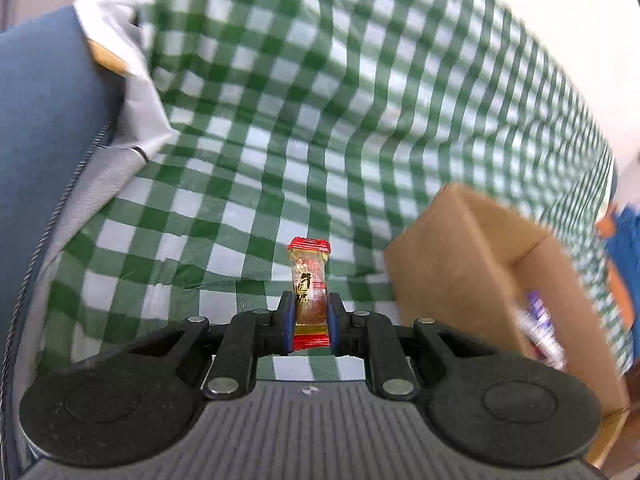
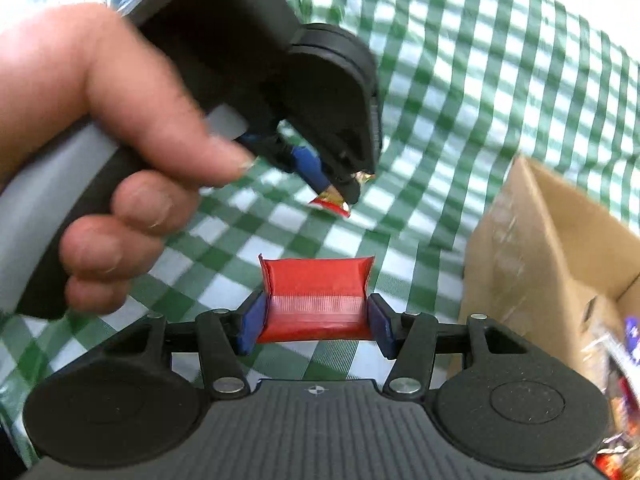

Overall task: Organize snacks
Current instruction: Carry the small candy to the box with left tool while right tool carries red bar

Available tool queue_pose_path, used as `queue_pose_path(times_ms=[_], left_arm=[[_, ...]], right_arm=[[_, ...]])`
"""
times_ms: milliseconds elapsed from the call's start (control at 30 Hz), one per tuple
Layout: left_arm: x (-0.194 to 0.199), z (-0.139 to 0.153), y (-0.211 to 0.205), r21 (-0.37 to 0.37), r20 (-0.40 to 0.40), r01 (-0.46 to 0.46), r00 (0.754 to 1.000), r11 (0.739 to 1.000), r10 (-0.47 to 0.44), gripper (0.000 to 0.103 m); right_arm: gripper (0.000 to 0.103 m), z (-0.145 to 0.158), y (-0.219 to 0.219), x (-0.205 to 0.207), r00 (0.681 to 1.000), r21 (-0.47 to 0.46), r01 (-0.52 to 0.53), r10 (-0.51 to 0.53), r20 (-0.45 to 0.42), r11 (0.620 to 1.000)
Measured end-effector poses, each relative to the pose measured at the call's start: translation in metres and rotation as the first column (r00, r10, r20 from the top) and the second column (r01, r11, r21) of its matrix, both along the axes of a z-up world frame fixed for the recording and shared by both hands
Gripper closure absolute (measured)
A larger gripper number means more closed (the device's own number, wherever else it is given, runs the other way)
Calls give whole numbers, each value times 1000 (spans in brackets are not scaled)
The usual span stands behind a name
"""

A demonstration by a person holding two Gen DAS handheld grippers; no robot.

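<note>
- Left gripper [image 1: 311, 320]: jaws narrow, blue pads clamped on the flat sides of a slim candy [image 1: 310, 280] in a red-and-gold wrapper. The candy stands on end between the pads, its red crimped top sticking out past the fingertips. Held clear above the checked tablecloth [image 1: 280, 120], probably for carrying to the box.
- Right gripper [image 2: 316, 322]: jaws about half wide, closed on the two short ends of a red packet [image 2: 316, 296]. The packet spans the gap crosswise and bows a little, which suggests light pressure. It too is off the cloth.
- Person's hand [image 2: 100, 152]: wrapped round the left gripper's handle, seen at near left in the right wrist view, above and beyond the red packet.
- Cardboard box [image 1: 460, 264]: at right in both views, open, flaps up. It holds several wrapped snacks [image 2: 624, 360], purple, white and red; blurred, kinds cannot be told. Judged the collecting container.
- Blue seat [image 1: 40, 120]: far left, beyond the cloth edge.
</note>
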State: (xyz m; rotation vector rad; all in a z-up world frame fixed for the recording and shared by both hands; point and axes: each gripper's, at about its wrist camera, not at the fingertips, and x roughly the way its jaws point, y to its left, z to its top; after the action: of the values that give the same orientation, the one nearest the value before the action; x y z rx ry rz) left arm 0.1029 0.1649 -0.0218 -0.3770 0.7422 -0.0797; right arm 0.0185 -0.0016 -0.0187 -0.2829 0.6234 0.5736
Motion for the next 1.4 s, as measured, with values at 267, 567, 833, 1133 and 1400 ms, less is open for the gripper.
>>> queue_pose_path(times_ms=[267, 567, 833, 1133, 1400], left_arm=[[-49, 34, 5, -166, 113, -77, 989, 983, 97, 86], [-54, 45, -24, -164, 177, -27, 983, 986, 56, 86], [-36, 37, -57, -172, 187, 27, 982, 985, 6, 86], [-25, 34, -101, -140, 234, 130, 968, 982, -94, 86], [-21, 30, -129, -102, 254, 193, 953, 976, -162, 86]], right_arm=[[46, 52, -31, -26, 989, 33, -24, 19, 144, 999], [46, 82, -93, -28, 968, 43, 35, -44, 248, 998], [46, 83, -155, 0, 946, 105, 193, -213, 245, 976], [46, 72, -213, 29, 872, 176, 434, -461, 164, 884], [46, 57, -243, 50, 811, 186, 559, -579, 81, 808]])
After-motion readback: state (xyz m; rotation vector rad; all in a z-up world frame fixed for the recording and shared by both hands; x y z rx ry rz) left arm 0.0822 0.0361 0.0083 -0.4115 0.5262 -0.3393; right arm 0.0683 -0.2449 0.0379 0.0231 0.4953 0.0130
